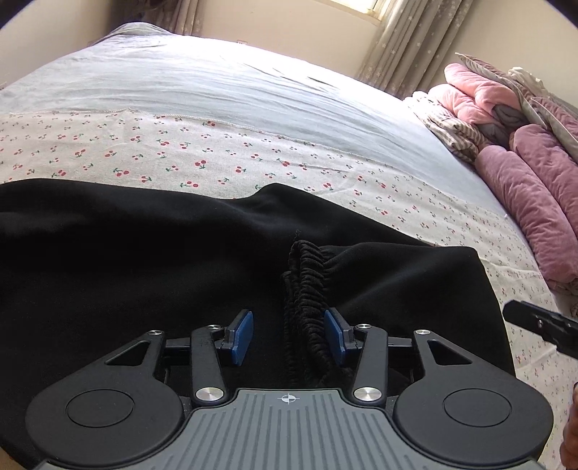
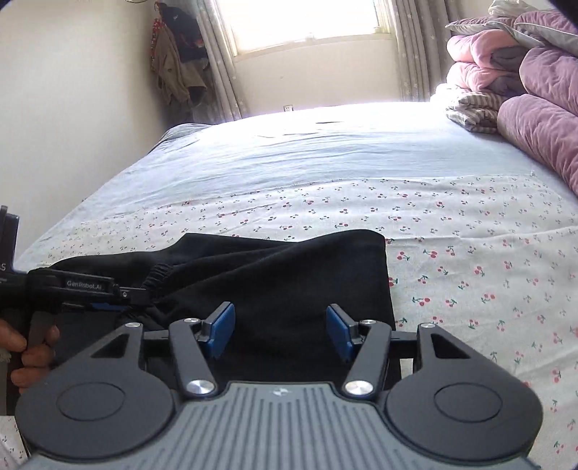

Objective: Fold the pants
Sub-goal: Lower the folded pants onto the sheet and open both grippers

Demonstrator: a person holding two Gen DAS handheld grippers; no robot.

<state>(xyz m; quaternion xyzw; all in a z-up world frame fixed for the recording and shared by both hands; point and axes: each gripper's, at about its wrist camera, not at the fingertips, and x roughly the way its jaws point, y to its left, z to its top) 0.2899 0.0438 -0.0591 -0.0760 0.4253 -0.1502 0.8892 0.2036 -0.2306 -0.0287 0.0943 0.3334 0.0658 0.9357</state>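
On my left wrist feed I see the black cotton pants lying folded on the bed, on the band of white sheet printed with small red cherries, with the plain pale grey sheet beyond it. My left gripper sits low over the fabric with its blue-padded fingers spread wide apart. The gathered elastic waistband runs up between them, bunched in ribbed folds, and lies against the inner face of the finger on the right side of that view; the other finger stands clear of it. Nothing is pinched there.

On my right wrist feed, my right gripper hovers over the near right part of the pants, fingers spread just as wide, with only flat black cloth showing between them. I cannot tell whether the tips touch the fabric. The straight folded edge of the pants runs just past the right finger, and the cherry sheet begins beside it.

The same feed shows the left gripper from the side at the left edge, with my hand on its handle and its nose at the waistband.

At the far right of the bed sits a pile of folded pink and mauve quilts with a striped cloth under them. Star-patterned curtains hang by the bright window, and clothes hang in the corner.
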